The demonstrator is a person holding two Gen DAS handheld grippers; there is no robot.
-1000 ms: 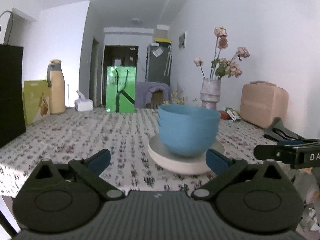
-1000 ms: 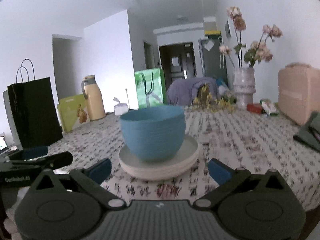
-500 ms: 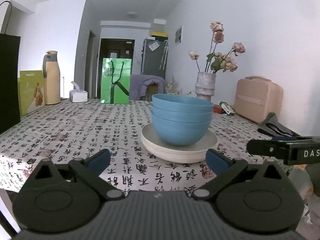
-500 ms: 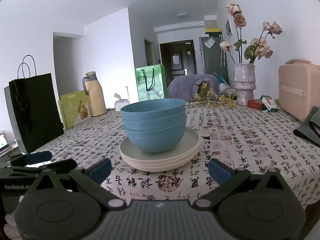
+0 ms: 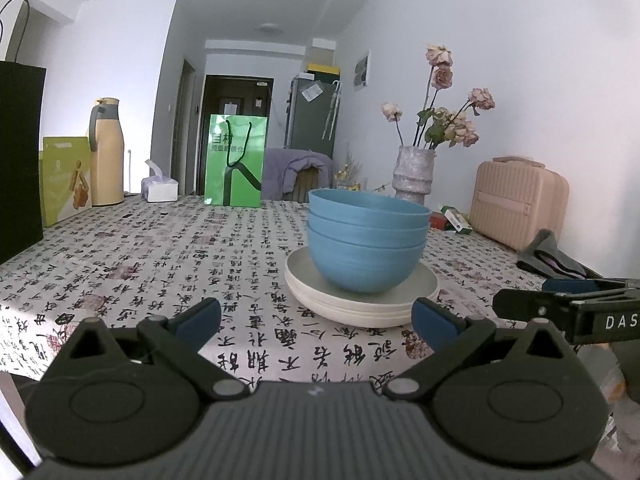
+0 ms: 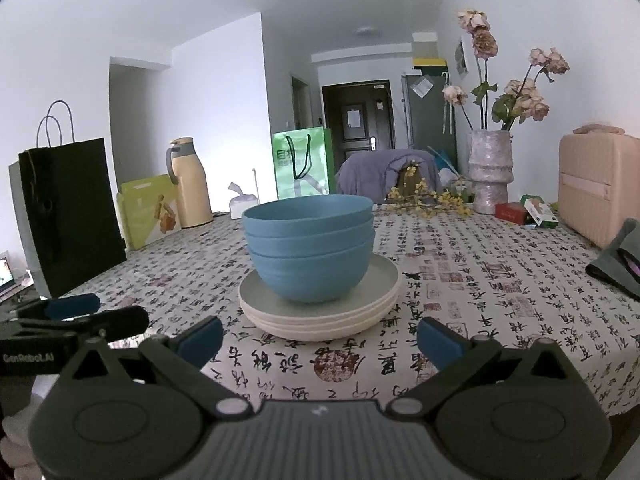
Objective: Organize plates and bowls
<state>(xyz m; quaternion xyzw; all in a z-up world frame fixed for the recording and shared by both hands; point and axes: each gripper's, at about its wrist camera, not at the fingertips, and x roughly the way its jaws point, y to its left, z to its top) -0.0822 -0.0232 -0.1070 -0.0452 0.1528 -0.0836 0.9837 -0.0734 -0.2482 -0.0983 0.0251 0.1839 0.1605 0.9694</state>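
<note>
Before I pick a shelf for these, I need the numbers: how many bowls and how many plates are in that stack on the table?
Blue bowls: 3, nested, sitting on the plates.
Cream plates: 3 edges show in the right wrist view; any thinner one hidden between them I cannot rule out.
Total: 6 dishes in one stack on the patterned tablecloth.

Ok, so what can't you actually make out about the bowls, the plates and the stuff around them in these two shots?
- Insides of the blue bowls: both wrist views sit below the top rim, so any contents are hidden.
- Plates: the bowls cover their centres.
- Black paper bag: cut off by the left wrist view's edge.
- Small boxes by the vase: print too small to read.
</note>
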